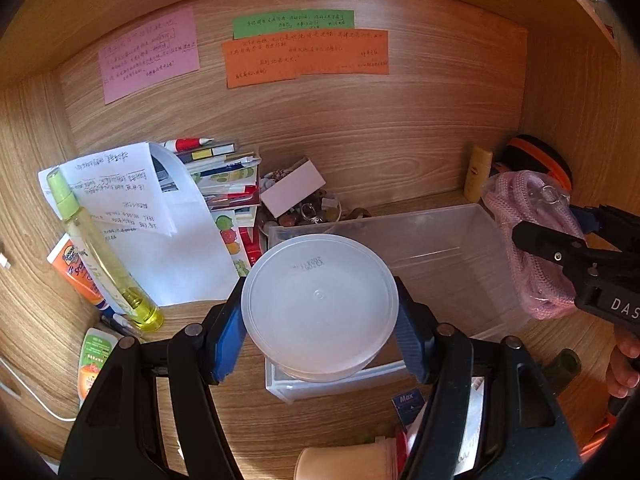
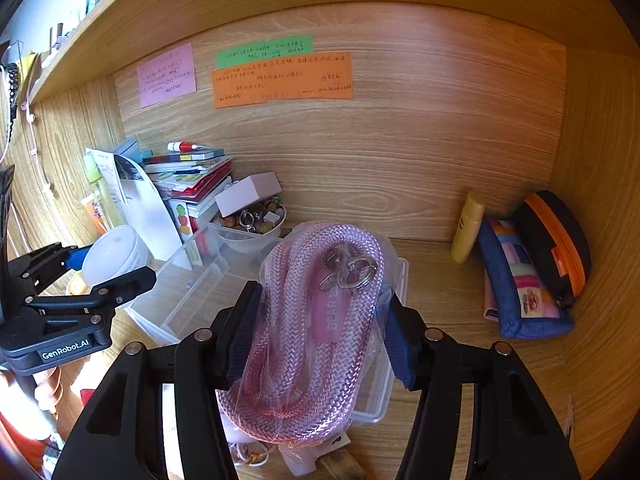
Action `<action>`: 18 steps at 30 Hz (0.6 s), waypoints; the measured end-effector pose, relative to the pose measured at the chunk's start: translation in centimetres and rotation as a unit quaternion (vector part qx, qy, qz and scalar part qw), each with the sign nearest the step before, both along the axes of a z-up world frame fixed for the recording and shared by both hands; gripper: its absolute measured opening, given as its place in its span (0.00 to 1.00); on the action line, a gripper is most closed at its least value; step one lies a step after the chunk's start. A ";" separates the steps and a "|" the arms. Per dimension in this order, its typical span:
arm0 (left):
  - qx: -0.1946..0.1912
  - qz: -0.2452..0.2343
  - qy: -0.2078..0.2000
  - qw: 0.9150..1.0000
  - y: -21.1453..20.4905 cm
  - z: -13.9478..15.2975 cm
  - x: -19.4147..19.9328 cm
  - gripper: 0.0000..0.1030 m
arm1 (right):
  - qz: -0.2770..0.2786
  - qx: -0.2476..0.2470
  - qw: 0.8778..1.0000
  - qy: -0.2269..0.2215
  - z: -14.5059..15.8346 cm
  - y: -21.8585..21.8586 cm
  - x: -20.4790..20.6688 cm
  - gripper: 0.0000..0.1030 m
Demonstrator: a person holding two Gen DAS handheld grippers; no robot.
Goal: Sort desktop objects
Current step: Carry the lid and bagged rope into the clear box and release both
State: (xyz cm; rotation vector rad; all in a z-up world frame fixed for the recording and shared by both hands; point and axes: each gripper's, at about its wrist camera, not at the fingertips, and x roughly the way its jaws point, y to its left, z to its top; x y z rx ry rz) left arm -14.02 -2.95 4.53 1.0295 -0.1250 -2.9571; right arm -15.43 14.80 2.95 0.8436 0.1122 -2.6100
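**Both grippers loaded over the clear bin**

Left gripper (image 1: 320, 320) clamps a round white tub (image 1: 320, 300) by its sides, just under the lid rim, hanging over the near-left corner of the clear bin (image 1: 472, 240). Right gripper (image 2: 316, 340) squeezes a bagged pink rope (image 2: 316, 320) at mid-coil, over the bin's right end.

Handling, my read:
- Tub: light, thin plastic, smooth sides. Likely slippery and will flex if squeezed hard; the lid rim gives the pads a ledge. Contents unknown, so keep it level.
- Rope: soft, light, no fixed shape. The bag film looks slick and the coil can sag or slide inside it. A mid-bundle grip across all strands seems right. Metal clips (image 2: 348, 272) sit near the top.

Readable text:
- "GenRobot.AI" on the left gripper body
- "DAS…" on the right gripper, cut off
- "Max" on a small blue box (image 1: 408, 402)
- Date stamp on the tub lid, wall notes (image 1: 304, 56), rope's pink tag: illegible
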 end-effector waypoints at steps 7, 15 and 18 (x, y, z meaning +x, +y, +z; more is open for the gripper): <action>0.008 -0.026 -0.053 0.998 -0.1 -1.1 -3.4 0.63 | 0.005 0.019 0.999 -0.025 -1.3 -0.8 -2.4 0.52; 0.004 -0.043 -0.105 0.994 0.0 -3.4 -6.1 0.63 | 0.014 0.058 0.997 -0.053 -3.2 -1.8 -4.4 0.52; -0.002 -0.051 -0.119 0.992 0.4 -4.1 -6.7 0.63 | 0.018 0.069 0.996 -0.060 -3.8 -2.1 -4.8 0.52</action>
